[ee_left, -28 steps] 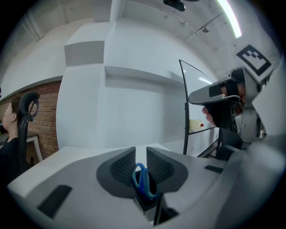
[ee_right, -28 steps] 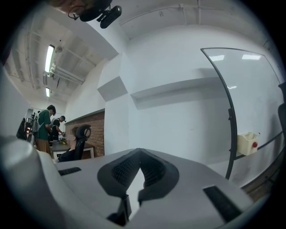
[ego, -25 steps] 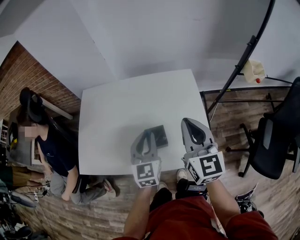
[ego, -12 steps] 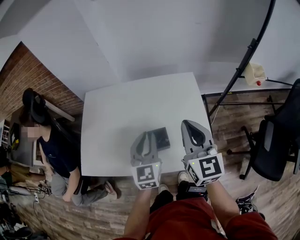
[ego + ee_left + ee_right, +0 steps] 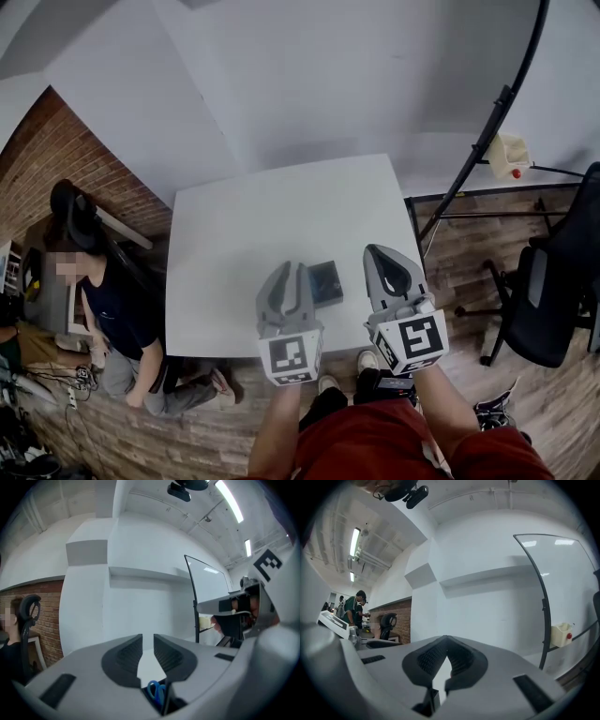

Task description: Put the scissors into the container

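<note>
- The left hand-held gripper (image 5: 291, 281) is held with its jaws a narrow gap apart and nothing is gripped between them. The right hand-held gripper (image 5: 382, 262) is closed tip to tip and is empty.
- The blue handles of the scissors (image 5: 156, 692) are seen low in the left gripper view, apparently inside the dark container (image 5: 325, 280). The task is therefore judged done or nearly done. From the head view the scissors cannot be made out.
- The container is set near the front edge of the bench (image 5: 281, 216), just beside the left hand-held gripper. It could be nudged toward that edge if the gripper were swung sideways.
- If the scissors are only propped against the wall, they could be tipped out by a knock.
- A loop could be snagged by a jaw tip if that gripper were lowered again.
</note>
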A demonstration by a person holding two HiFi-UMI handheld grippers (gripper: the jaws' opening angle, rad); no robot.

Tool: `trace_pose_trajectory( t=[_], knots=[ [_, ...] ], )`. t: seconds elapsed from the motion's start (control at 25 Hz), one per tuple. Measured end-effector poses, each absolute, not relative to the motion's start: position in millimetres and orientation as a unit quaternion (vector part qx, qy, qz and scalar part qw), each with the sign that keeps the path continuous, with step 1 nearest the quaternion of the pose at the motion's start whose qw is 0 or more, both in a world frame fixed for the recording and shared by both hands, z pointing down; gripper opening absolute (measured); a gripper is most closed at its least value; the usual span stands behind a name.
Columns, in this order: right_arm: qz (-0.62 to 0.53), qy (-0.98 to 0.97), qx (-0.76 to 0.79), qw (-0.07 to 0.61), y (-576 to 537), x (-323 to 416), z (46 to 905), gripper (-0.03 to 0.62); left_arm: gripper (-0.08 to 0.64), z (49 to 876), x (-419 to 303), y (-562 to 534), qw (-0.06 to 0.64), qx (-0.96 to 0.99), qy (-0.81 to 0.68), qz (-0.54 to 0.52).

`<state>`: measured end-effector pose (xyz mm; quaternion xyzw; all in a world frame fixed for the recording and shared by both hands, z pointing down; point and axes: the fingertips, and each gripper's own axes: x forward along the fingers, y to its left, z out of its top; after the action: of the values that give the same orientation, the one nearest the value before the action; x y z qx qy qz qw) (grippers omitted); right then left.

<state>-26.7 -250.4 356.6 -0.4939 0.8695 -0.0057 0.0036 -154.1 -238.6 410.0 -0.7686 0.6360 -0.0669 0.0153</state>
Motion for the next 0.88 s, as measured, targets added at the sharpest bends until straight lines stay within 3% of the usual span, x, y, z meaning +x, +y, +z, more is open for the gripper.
trace_pose_trajectory(
  t=[0.88],
  knots=[
    [0.015,0.876,-0.481,0.012,-242.7,-36.9,336.2,0.008,0.077,317.5,-158.2,-208.7,0.049,-0.764,0.643,-0.008]
  ],
)
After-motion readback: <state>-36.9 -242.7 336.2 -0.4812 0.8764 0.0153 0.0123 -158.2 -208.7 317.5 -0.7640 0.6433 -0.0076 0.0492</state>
